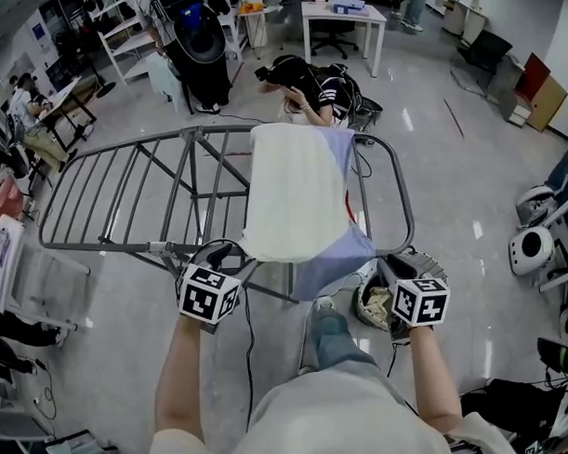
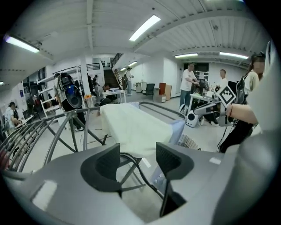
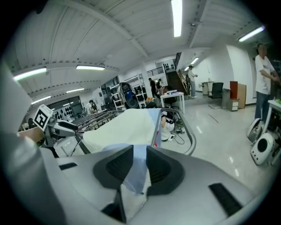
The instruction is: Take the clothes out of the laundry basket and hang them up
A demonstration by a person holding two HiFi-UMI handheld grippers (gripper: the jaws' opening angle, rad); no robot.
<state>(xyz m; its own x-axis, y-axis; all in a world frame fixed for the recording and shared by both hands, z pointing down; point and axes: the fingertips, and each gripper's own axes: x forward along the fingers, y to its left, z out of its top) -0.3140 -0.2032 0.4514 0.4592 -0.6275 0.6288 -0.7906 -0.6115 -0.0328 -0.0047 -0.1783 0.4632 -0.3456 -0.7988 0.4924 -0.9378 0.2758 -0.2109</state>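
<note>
A cream and pale-blue garment (image 1: 297, 188) lies draped over the right part of a grey folding drying rack (image 1: 124, 180). Its blue corner hangs off the rack's near edge. My left gripper (image 1: 231, 256) is at the rack's near rail, left of that corner, open with nothing between its jaws (image 2: 137, 160); the garment (image 2: 131, 127) lies just beyond them. My right gripper (image 1: 397, 262) is at the corner's right side. Its jaws (image 3: 139, 165) stand slightly apart, and the blue corner (image 3: 136, 176) hangs loosely between them. A laundry basket (image 1: 375, 302) with clothes stands on the floor below the right gripper.
A person (image 1: 312, 85) sits on the floor beyond the rack. A white robot base (image 1: 531, 250) stands at the right. A white desk (image 1: 342, 19) and shelving are at the back. A black cable runs across the floor by my leg (image 1: 330, 345).
</note>
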